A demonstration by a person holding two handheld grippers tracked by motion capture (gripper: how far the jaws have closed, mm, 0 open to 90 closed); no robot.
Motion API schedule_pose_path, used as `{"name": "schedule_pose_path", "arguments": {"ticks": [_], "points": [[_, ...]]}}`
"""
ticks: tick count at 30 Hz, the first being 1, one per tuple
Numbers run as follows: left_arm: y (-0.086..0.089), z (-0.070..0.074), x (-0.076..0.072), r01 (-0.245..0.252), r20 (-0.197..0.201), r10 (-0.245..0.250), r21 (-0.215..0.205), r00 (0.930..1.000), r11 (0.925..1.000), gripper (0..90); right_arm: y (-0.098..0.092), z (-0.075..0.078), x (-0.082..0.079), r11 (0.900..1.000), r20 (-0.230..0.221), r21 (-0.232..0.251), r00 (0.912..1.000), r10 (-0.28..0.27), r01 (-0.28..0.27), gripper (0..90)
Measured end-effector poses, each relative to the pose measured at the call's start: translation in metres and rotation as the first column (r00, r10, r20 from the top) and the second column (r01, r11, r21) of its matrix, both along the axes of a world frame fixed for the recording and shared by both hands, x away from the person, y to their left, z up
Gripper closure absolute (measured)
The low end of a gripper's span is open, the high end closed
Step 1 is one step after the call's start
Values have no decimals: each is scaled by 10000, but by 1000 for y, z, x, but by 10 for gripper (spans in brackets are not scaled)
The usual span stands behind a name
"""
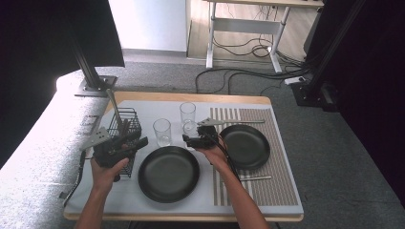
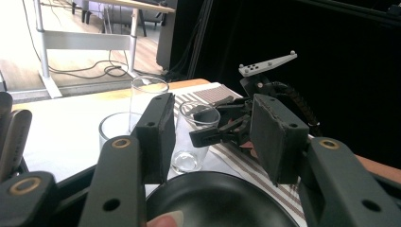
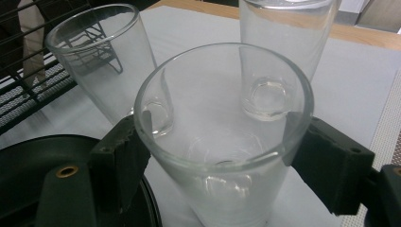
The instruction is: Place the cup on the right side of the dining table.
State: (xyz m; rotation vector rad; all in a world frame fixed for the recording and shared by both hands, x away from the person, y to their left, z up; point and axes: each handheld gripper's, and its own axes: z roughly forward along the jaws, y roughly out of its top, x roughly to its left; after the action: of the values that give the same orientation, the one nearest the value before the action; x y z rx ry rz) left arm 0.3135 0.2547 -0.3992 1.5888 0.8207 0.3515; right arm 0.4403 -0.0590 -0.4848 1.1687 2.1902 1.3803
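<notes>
A clear glass point(image 3: 222, 142) stands upright between the jaws of my right gripper point(image 3: 222, 158), and both pads press on its sides. From the left gripper view this glass point(image 2: 195, 137) has its base down at the white mat, just beyond the near black plate point(image 2: 222, 198). My right gripper point(image 1: 193, 140) is at the middle of the table between the two plates. At the left, my left gripper point(image 1: 135, 143) is held above the table beside the wire basket point(image 1: 123, 125). Its jaws point(image 2: 213, 127) stand apart with nothing between them.
Two more glasses point(image 1: 162, 132) point(image 1: 187, 113) stand just behind the held one. A second black plate point(image 1: 244, 146) lies on the striped placemat point(image 1: 272, 191), with a piece of cutlery point(image 1: 255, 178) in front of it. The basket holds cutlery. The white mat point(image 1: 148, 110) covers the table's left part.
</notes>
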Motion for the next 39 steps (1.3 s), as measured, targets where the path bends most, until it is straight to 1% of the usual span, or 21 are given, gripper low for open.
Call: {"name": "schedule_pose_path", "arguments": {"ticks": [5,9,12,18,23,29,31,35,39], "points": [[1,0,0,-26,29,27,-27,10000,10000,506,5,0,3,9998,47,-154,10000,-83,84,236],[2,0,0,-27,30,27,-41,10000,10000,506,8,-1,3,9991,259,-368,9995,-188,197,258],[1,0,0,-30,13,30,-43,10000,10000,506,10,-1,2,9978,566,-633,9982,-174,210,277],[1,0,0,-6,12,6,-28,10000,10000,506,11,0,1,9957,749,-917,9972,-72,140,288],[2,0,0,-32,22,32,-39,10000,10000,506,9,1,2,9952,796,-977,9968,84,-6,290],[4,0,0,-48,42,48,-24,10000,10000,506,8,2,2,9953,774,-965,9970,83,-8,291],[4,0,0,-57,42,57,-21,10000,10000,506,5,4,3,9961,768,-883,9970,31,37,292],[3,0,-1,-44,40,44,-47,10000,10000,506,-4,9,4,9983,790,-562,9969,-74,118,292],[2,1,-1,-29,48,29,-42,10000,10000,506,-11,14,7,9978,770,-623,9969,-188,236,293]]}}
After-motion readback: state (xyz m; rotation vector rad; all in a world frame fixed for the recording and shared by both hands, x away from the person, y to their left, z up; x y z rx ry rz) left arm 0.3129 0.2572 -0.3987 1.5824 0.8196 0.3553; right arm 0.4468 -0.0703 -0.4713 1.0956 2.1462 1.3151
